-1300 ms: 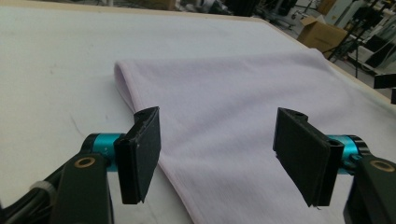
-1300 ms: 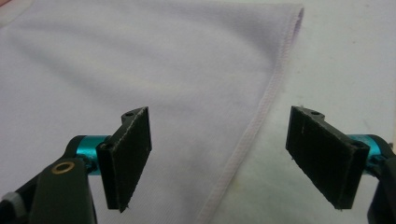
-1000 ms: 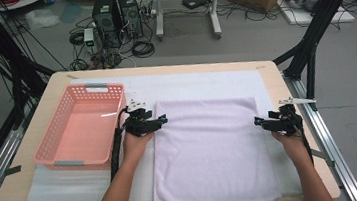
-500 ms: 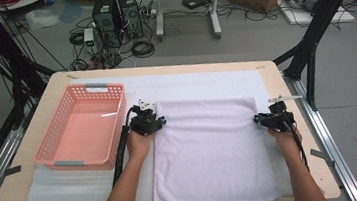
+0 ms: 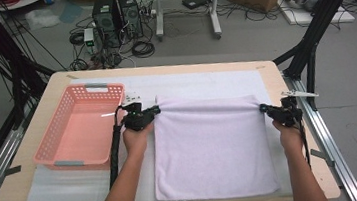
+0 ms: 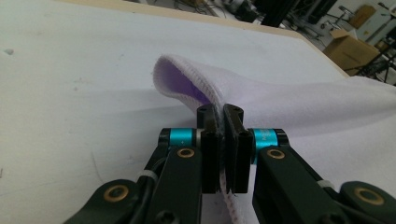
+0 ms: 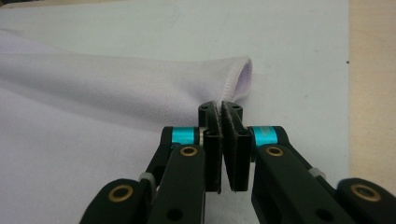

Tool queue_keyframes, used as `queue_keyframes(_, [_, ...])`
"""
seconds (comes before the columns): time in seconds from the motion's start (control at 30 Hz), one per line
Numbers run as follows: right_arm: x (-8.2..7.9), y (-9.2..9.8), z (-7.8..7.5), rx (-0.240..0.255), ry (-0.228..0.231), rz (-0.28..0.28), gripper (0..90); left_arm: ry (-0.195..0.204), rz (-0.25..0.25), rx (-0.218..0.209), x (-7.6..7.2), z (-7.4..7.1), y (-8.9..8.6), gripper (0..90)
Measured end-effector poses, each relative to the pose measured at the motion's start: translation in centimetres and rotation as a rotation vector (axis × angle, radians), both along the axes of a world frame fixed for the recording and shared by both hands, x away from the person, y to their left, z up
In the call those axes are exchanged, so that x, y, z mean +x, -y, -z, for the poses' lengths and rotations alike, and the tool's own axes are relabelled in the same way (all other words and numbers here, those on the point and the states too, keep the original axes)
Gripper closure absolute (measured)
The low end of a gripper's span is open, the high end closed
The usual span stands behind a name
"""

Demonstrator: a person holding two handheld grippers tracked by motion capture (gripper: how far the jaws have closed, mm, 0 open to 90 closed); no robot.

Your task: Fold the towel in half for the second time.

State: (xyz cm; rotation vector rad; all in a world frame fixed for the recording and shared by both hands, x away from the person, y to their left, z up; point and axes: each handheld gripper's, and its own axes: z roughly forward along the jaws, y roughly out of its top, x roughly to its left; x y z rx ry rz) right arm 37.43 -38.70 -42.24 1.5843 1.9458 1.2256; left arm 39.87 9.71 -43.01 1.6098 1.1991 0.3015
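A lavender towel (image 5: 214,147) is spread on a white sheet (image 5: 200,84) covering the wooden table (image 5: 35,188). Its far left corner is pinched by the left gripper (image 5: 155,111), its far right corner by the right gripper (image 5: 263,107). A pink basket (image 5: 52,141) is placed left of the towel.

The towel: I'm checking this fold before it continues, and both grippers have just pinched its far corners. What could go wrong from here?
1. The left gripper and the right gripper, whose jaws have just closed, pinch only the hem of the towel, so a corner might slip out when lifted.
2. The pink basket sits right beside the left gripper and might get bumped.
3. Uneven lifting could leave the fold skewed.
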Motion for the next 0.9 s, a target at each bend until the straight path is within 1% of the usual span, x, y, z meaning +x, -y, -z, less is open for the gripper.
queue_keyframes(0.07, [-0.4, 0.0, -0.1, -0.006, 0.009, -0.018, 87.3, -0.005, 0.022, -0.004, -0.4, -0.3, -0.2, 85.8])
queue_keyframes(0.13, [-0.9, 0.0, -0.5, 0.014, 0.030, -0.027, 87.3, -0.004, 0.030, -0.005, -0.9, -0.5, -0.3, 85.7])
queue_keyframes(0.2, [-1.5, 0.1, -0.9, 0.019, 0.044, -0.040, 87.2, -0.011, 0.039, -0.018, -1.4, -0.6, -0.6, 85.7])
queue_keyframes(0.27, [-2.2, 0.2, -1.2, 0.020, 0.047, -0.058, 87.2, -0.014, 0.049, -0.028, -2.0, -0.6, -0.9, 85.5])
queue_keyframes(0.4, [-3.8, 0.3, -1.5, 0.023, 0.056, -0.087, 87.0, -0.014, 0.083, -0.032, -3.6, -0.6, -1.2, 85.5])
queue_keyframes(0.43, [-4.3, 0.4, -1.4, 0.026, 0.057, -0.094, 87.1, -0.010, 0.091, -0.036, -4.0, -0.5, -1.3, 85.5])
queue_keyframes(0.47, [-4.8, 0.5, -1.4, 0.033, 0.050, -0.098, 87.0, -0.017, 0.104, -0.027, -4.4, -0.5, -1.3, 85.4])
queue_keyframes(0.5, [-5.2, 0.6, -1.3, 0.036, 0.055, -0.103, 87.0, -0.016, 0.120, 0.000, -4.8, -0.6, -1.3, 85.3])
queue_keyframes(0.53, [-5.7, 0.6, -1.2, 0.038, 0.059, -0.109, 87.0, -0.002, 0.121, 0.000, -5.3, -0.7, -1.3, 85.3])
queue_keyframes(0.57, [-6.1, 0.7, -1.1, 0.036, 0.058, -0.115, 87.0, -0.001, 0.123, -0.013, -5.7, -0.7, -1.3, 85.3])
queue_keyframes(0.6, [-6.6, 0.7, -1.0, 0.030, 0.055, -0.119, 87.1, -0.004, 0.129, -0.012, -6.1, -0.7, -1.3, 85.3])
queue_keyframes(0.63, [-7.0, 0.7, -0.8, 0.024, 0.055, -0.123, 87.0, -0.002, 0.138, 0.008, -6.4, -0.7, -1.3, 85.3])
queue_keyframes(0.67, [-7.3, 0.7, -0.6, 0.016, 0.059, -0.128, 87.0, 0.001, 0.143, 0.013, -6.8, -0.6, -1.3, 85.3])
queue_keyframes(0.7, [-7.7, 0.6, -0.5, 0.012, 0.054, -0.129, 87.0, 0.004, 0.146, 0.019, -7.2, -0.5, -1.3, 85.4])
queue_keyframes(0.77, [-8.3, 0.7, -0.2, 0.005, 0.051, -0.136, 87.0, 0.001, 0.152, 0.012, -7.9, -0.3, -1.4, 85.3])
queue_keyframes(0.83, [-8.9, 0.7, -0.1, 0.006, 0.048, -0.141, 87.0, -0.016, 0.156, -0.010, -8.5, 0.0, -1.6, 85.4])
queue_keyframes(0.87, [-9.3, 0.7, 0.0, 0.001, 0.048, -0.146, 87.0, -0.023, 0.159, -0.011, -8.8, 0.1, -1.6, 85.4])
queue_keyframes(0.9, [-9.6, 0.6, 0.0, -0.009, 0.049, -0.147, 87.0, -0.027, 0.166, -0.002, -9.2, 0.3, -1.6, 85.4])
